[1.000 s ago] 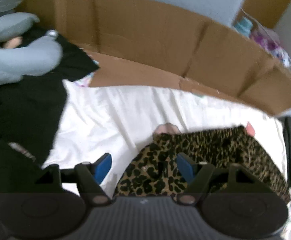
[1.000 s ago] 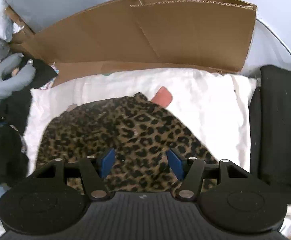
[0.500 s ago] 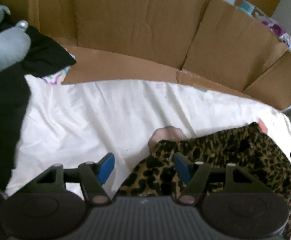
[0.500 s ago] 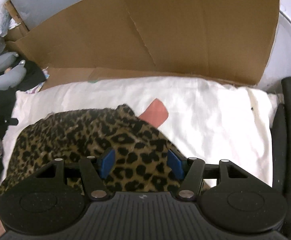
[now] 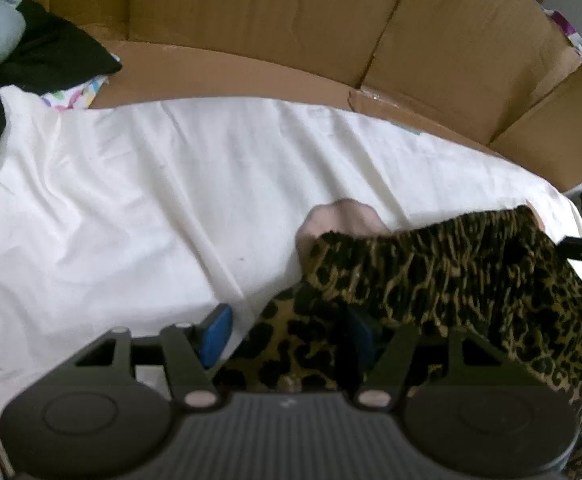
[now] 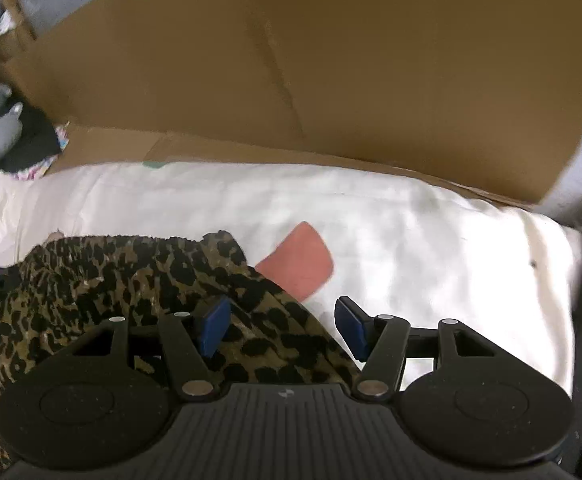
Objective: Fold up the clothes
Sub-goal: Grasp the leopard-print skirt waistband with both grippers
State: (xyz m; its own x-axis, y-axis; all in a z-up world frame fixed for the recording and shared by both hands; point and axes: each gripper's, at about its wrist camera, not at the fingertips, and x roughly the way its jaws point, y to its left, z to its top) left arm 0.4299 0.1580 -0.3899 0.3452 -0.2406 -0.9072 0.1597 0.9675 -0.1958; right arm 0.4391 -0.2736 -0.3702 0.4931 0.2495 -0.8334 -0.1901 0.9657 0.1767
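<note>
Lining up a grab on the leopard-print garment (image 5: pixel 431 272). It's bunched at the lower right of the left wrist view and the lower left of the right one, lying on the white sheet (image 5: pixel 151 200) with its gathered band along the top edge. The left hand-held gripper (image 5: pixel 287 330) is released, with cloth draped over one finger. The right hand-held gripper (image 6: pixel 283 326) is released too, straddling the garment's right edge and pinching nothing. I'd pinch the band at both ends, garment only and no sheet, then pull it taut before folding. No idea what the pink patch (image 6: pixel 299 264) beside the edge is. The cardboard (image 6: pixel 331 60) across the top is close, so I'd keep low.
</note>
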